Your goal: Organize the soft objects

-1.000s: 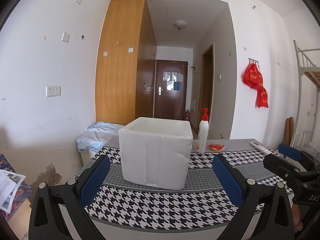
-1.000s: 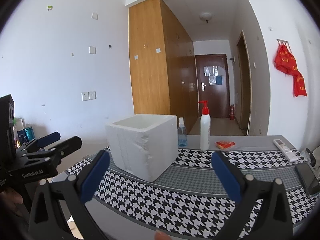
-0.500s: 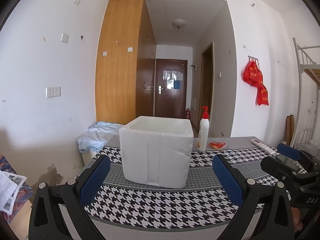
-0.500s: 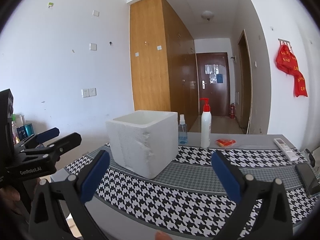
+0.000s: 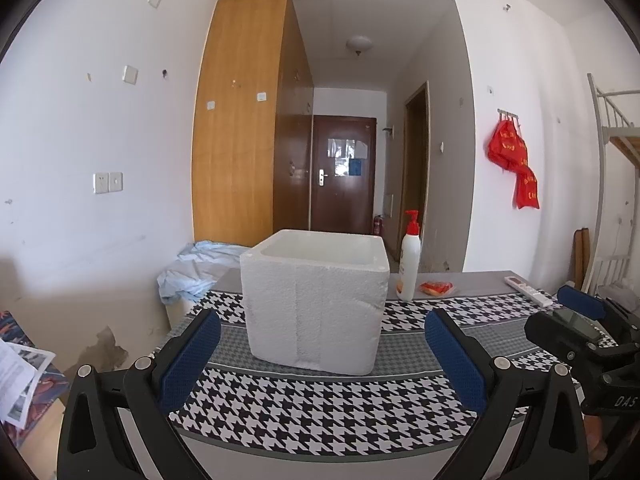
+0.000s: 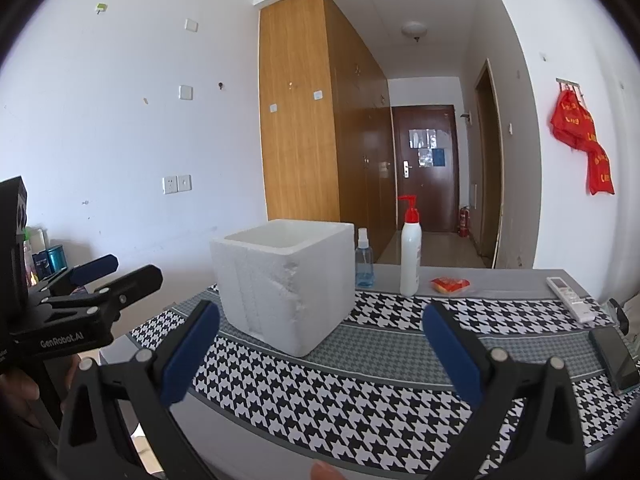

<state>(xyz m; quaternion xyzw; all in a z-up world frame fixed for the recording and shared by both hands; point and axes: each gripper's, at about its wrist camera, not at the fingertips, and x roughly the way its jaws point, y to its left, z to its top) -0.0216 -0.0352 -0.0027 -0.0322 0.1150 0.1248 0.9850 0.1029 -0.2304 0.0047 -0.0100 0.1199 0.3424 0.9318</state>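
Foam box (image 5: 314, 304) sits on the houndstooth tablecloth (image 5: 320, 412), at twelve o'clock from the left gripper (image 5: 320, 356) and eleven o'clock from the right gripper (image 6: 318, 354); over the last second both views have barely shifted, the box looming slightly nearer; both grippers hang released and empty; no soft item is visible on the table, so sorting looks unstarted; a lotion bottle (image 6: 410, 256) stands at one o'clock.

White walls frame a tall wooden wardrobe (image 5: 244, 120) and a hallway ending at a dark brown door (image 5: 344, 176), lit by a ceiling lamp (image 5: 359, 45). Red bags (image 5: 516, 164) hang from wall hooks; a white metal bunk frame (image 5: 612, 184) stands at right.
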